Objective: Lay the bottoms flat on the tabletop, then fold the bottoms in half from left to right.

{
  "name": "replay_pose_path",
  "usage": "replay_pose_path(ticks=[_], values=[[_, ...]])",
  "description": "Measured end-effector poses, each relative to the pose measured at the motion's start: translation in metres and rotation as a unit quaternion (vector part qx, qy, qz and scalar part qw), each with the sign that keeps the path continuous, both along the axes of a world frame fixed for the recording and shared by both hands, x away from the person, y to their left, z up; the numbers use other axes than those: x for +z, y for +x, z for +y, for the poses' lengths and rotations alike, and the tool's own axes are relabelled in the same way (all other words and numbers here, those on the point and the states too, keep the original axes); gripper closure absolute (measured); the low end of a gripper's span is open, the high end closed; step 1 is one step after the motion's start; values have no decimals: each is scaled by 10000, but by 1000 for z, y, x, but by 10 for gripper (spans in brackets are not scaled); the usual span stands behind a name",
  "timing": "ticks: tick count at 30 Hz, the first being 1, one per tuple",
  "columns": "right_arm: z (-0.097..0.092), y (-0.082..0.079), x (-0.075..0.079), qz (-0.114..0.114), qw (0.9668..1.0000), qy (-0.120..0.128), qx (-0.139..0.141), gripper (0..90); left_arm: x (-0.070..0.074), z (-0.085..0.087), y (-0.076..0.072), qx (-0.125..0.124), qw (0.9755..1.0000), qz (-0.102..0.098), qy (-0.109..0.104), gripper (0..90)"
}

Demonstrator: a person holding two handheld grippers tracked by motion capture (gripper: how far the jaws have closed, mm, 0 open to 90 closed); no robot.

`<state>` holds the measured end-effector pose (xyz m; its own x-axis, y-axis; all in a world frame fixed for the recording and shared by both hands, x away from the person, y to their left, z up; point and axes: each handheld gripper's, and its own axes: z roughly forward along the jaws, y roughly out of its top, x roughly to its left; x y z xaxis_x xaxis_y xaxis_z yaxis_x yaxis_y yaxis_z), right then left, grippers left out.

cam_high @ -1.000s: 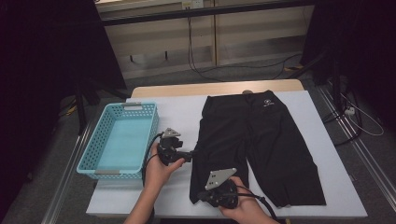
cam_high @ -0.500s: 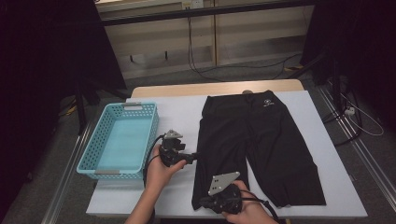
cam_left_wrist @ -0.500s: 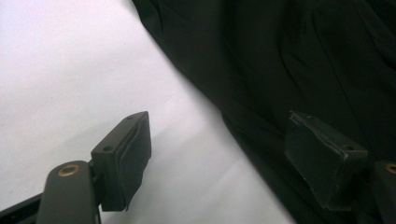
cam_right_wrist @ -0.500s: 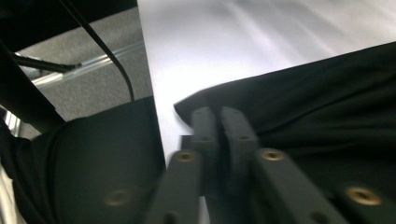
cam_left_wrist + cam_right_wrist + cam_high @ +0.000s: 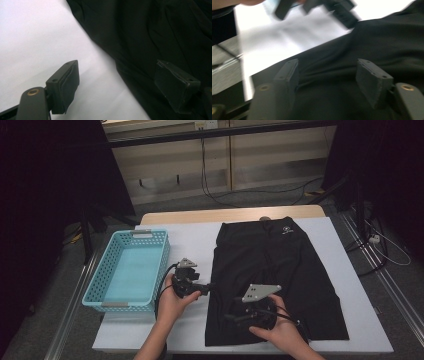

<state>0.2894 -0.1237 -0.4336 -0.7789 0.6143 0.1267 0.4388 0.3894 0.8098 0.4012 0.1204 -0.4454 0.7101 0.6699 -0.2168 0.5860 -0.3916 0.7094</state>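
Black shorts (image 5: pixel 280 265) lie flat on the white table (image 5: pixel 190 245), waistband at the far side. My left gripper (image 5: pixel 210 287) points right at the shorts' left edge. In the left gripper view it (image 5: pixel 116 67) stands open, one jaw over the white table and the other over the black fabric (image 5: pixel 155 32), neither pressing it. My right gripper (image 5: pixel 227 316) hovers over the near left leg and points left. Its jaws (image 5: pixel 327 62) have just been opening and stand apart above the fabric (image 5: pixel 374 42), with nothing pinched between them.
A light blue plastic basket (image 5: pixel 117 306) stands on the table's left side, close to my left hand. Bare white table lies between the basket and the shorts. The near table edge runs just below both hands. Cables trail on the floor beyond the table.
My right gripper has moved right and a little away from the near edge, and its jaws have gone from shut to open. The left gripper has stayed put.
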Motion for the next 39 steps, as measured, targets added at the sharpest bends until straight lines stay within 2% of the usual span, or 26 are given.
replay_pose_path(ticks=[7,14,19,24,28,30,36,39], values=[[-12,16,-2,-23,9983,-106,-572,230,2,0,-1,-51,10000,-38,-21,194],[-15,25,-5,90,9955,-56,-942,177,5,2,-2,-39,9999,-79,-86,177],[-15,27,-6,90,9949,-64,-1006,163,5,3,-4,-29,9999,-124,-80,154],[-16,31,-5,78,9941,-57,-1079,160,5,4,-5,-117,9997,-132,-191,112],[-16,34,-5,55,9935,-74,-1136,160,2,4,-8,-115,9998,-152,-41,130],[-16,35,-6,44,9928,-115,-1187,160,0,2,-10,-148,9998,-107,-31,149],[-19,37,-5,-14,9905,-132,-1368,159,-10,-10,-18,-251,9990,-139,338,249],[-21,38,-5,-31,9897,-143,-1424,159,-10,-15,-22,-229,9985,-242,438,255]])
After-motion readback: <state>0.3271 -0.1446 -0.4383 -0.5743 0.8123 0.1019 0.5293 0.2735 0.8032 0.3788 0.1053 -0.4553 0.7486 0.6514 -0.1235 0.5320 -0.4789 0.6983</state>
